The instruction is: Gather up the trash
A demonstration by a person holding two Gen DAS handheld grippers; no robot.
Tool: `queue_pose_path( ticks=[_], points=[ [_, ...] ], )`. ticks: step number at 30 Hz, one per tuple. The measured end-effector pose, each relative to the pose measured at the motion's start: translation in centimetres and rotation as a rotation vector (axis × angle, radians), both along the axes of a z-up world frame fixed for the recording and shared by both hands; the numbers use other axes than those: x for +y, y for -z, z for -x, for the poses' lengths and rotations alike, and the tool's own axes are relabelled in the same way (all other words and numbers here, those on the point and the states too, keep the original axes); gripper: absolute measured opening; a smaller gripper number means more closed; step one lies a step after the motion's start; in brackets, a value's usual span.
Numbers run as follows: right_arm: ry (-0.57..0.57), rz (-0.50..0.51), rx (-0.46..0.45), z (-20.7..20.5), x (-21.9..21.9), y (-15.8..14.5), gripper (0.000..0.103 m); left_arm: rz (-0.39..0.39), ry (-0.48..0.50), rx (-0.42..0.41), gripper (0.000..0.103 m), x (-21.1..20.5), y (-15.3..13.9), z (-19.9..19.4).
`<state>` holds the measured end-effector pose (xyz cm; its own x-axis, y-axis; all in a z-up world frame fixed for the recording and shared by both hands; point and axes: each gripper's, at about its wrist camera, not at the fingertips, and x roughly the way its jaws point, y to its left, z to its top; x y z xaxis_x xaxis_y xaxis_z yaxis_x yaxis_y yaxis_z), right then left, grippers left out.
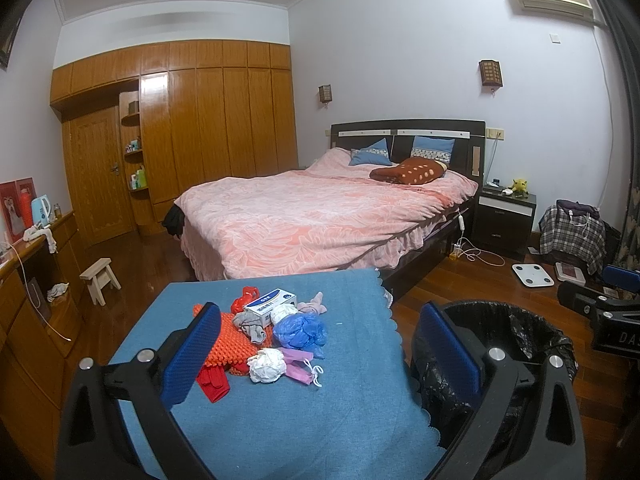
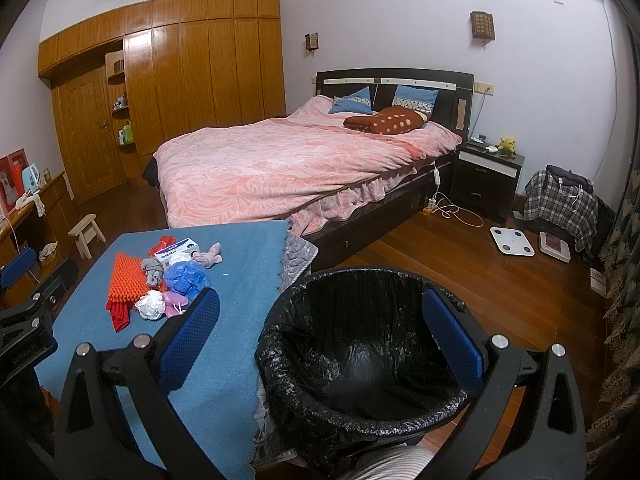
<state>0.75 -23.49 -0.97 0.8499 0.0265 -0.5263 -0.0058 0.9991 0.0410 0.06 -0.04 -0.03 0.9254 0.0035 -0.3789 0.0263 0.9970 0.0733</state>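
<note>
A pile of trash lies on the blue-covered table [image 1: 320, 408]: a crumpled white paper ball [image 1: 267, 365], a crumpled blue plastic bag [image 1: 302, 330], a pink mask [image 1: 298, 364], a small white and blue box [image 1: 270, 305], grey and pink cloth scraps, an orange knitted mat [image 1: 226, 340] and a red item [image 1: 213, 380]. My left gripper [image 1: 320, 356] hovers open above the table's near part, short of the pile. A bin lined with a black bag [image 2: 360, 344] stands right of the table. My right gripper [image 2: 320, 336] hangs open over the bin's mouth, empty.
A bed with a pink cover [image 1: 320, 216] stands behind the table. A wooden wardrobe [image 1: 200, 128] fills the far wall. A low cabinet [image 1: 36, 264] and small wooden stool [image 1: 100, 280] are on the left. A nightstand [image 1: 505, 216], scales [image 1: 532, 274] and cables lie on the right.
</note>
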Motion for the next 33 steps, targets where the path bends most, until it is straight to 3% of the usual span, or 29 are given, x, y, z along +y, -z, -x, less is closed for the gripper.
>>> queue_pose_path(
  ticks=[28,33],
  points=[
    [-0.012,-0.006,0.0,-0.5,1.3,0.6,0.099,0.004,0.001,0.008,0.098,0.3,1.2,-0.1],
    [-0.043,-0.029,0.013,-1.7,2.9,1.8,0.099,0.014,-0.029,0.022,0.098,2.7,2.4,-1.4]
  ],
)
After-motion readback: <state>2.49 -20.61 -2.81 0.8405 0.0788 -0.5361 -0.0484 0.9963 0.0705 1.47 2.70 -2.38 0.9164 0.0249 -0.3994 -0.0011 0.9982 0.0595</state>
